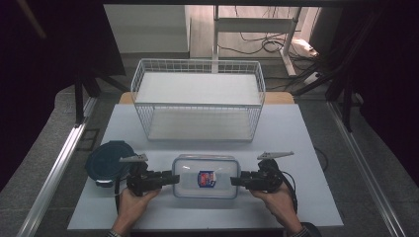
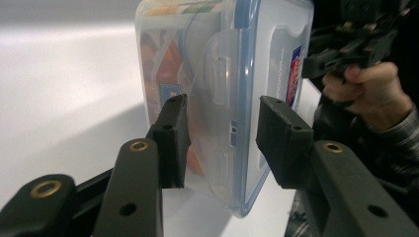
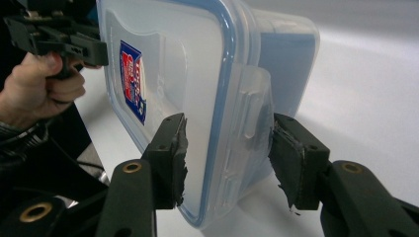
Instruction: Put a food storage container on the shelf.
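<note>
Box (image 1: 206, 176) lying flat on table (image 1: 296, 133), before basket (image 1: 197, 101). Left gripper (image 1: 173, 178) and right gripper (image 1: 234, 180) set at opposite short ends. Jaws parted, straddling end latches, not clamped; two-sided lift judged intended.

Wire basket (image 1: 197, 106) blocks the far side; a dark round lid (image 1: 107, 160) crowds the left; tabletop (image 1: 306, 138) right lies open
</note>
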`<state>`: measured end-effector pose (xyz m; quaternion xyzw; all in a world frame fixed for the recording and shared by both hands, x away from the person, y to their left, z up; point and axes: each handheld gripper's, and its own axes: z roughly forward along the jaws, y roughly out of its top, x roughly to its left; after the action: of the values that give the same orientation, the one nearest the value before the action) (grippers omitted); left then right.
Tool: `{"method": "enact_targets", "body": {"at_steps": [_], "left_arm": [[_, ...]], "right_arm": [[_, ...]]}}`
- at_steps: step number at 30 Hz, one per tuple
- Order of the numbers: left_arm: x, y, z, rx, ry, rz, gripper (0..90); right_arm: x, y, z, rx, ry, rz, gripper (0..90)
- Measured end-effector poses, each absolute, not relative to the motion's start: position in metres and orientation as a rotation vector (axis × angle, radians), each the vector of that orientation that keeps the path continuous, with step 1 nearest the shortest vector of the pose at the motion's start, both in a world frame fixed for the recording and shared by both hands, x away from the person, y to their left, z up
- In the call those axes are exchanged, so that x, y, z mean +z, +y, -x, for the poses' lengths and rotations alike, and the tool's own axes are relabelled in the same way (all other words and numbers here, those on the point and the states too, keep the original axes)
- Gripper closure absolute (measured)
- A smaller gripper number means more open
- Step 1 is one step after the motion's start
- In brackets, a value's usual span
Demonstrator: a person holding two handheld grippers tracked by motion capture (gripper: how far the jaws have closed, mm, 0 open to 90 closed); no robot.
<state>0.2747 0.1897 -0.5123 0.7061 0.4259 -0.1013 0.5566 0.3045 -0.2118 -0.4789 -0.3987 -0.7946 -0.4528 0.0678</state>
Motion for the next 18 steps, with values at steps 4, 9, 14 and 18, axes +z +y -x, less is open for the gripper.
{"method": "enact_targets", "body": {"at_steps": [4, 9, 14, 18], "left_arm": [[-0.500, 0.194, -0.276, -0.229, 0.978, -1.640, 56.9], [-0.492, 0.193, -0.279, -0.218, 0.980, -1.637, 56.8], [-0.475, 0.193, -0.285, -0.184, 0.970, -1.648, 56.7], [-0.464, 0.193, -0.289, -0.154, 0.965, -1.657, 56.3]], "right_arm": [[-0.463, -0.214, -0.305, -1.463, -2.367, 1.171, 51.4], [-0.455, -0.213, -0.308, -1.480, -2.380, 1.163, 51.4], [-0.442, -0.213, -0.317, -1.525, -2.376, 1.153, 51.3], [-0.432, -0.211, -0.323, -1.548, -2.383, 1.144, 51.3]]}}
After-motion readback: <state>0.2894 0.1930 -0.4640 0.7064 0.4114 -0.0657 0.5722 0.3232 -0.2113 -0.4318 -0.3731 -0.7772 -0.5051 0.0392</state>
